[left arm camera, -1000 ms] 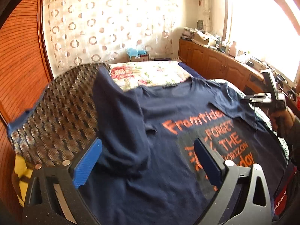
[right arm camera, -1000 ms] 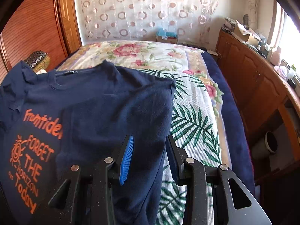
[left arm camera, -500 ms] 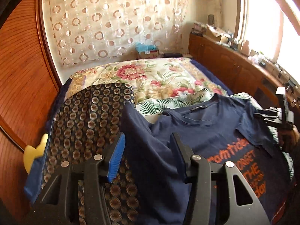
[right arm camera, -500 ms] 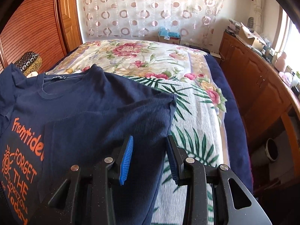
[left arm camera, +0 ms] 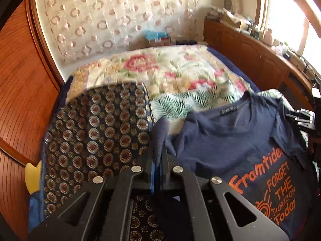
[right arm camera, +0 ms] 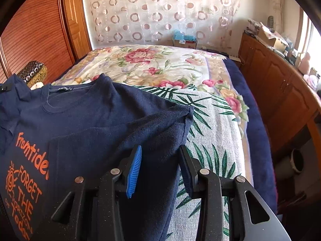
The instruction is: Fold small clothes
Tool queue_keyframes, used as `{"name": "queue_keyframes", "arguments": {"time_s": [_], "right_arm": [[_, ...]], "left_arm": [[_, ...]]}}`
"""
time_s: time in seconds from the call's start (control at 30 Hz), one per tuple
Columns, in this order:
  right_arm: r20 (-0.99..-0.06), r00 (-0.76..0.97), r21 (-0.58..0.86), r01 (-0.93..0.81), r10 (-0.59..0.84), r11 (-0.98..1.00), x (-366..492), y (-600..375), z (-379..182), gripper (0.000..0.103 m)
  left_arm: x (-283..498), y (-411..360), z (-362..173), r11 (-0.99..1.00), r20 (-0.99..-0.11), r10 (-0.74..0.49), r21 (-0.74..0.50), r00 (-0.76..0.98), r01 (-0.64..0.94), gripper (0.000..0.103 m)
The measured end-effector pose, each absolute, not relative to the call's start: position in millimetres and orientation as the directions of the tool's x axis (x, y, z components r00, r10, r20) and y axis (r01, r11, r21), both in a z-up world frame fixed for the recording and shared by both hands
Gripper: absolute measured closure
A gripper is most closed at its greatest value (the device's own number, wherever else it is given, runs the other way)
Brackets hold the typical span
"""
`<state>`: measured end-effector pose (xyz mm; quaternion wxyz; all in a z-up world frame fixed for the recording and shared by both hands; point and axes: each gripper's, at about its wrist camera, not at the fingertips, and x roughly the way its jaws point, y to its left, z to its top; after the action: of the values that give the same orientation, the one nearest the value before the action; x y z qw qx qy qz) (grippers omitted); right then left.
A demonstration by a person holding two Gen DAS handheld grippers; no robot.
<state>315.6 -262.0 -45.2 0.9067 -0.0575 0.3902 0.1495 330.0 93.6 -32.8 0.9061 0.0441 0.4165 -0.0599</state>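
Observation:
A navy T-shirt [left arm camera: 230,144] with orange print lies front-up on the bed; it also shows in the right wrist view [right arm camera: 96,124]. My left gripper [left arm camera: 158,158] is shut on the shirt's left sleeve tip [left arm camera: 160,132], which sticks up between the jaws. My right gripper [right arm camera: 158,160] is open, its blue pads either side of the folded-in right sleeve [right arm camera: 156,132], not pinching it. The right gripper's body shows at the right edge of the left wrist view [left arm camera: 305,118].
The bed has a floral and palm-leaf cover [right arm camera: 210,116]. A dark cushion with circle pattern [left arm camera: 96,136] lies left of the shirt. A wooden wardrobe [right arm camera: 36,30] stands left, a wooden cabinet [right arm camera: 280,84] with clutter runs along the right. A curtain [right arm camera: 160,10] hangs behind.
My left gripper moved left to the sleeve and shut on its tip; it was open before. The right gripper stayed open and shifted slightly.

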Motion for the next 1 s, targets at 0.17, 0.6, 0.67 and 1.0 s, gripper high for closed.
{"name": "queue_keyframes", "arguments": {"time_s": [0.17, 0.6, 0.67, 1.0], "right_arm": [[-0.730, 0.647, -0.005, -0.326, 0.219, 0.945, 318, -261, -45, 0.062], [-0.750, 0.630, -0.003, -0.308, 0.201, 0.951, 351, -253, -45, 0.061], [-0.751, 0.630, -0.007, -0.309, 0.199, 0.951, 355, -252, -45, 0.061], [-0.741, 0.638, 0.001, -0.308, 0.208, 0.951, 355, -253, -49, 0.077]], "left_arm": [[309, 103, 6, 0.992, -0.664, -0.110, -0.021, 0.739, 0.128, 0.100], [291, 93, 7, 0.988, -0.655, -0.121, -0.006, 0.746, 0.155, 0.100], [289, 92, 7, 0.987, -0.653, -0.129, -0.011, 0.747, 0.161, 0.100], [277, 81, -2, 0.982, -0.658, -0.150, -0.012, 0.738, 0.189, 0.100]]}}
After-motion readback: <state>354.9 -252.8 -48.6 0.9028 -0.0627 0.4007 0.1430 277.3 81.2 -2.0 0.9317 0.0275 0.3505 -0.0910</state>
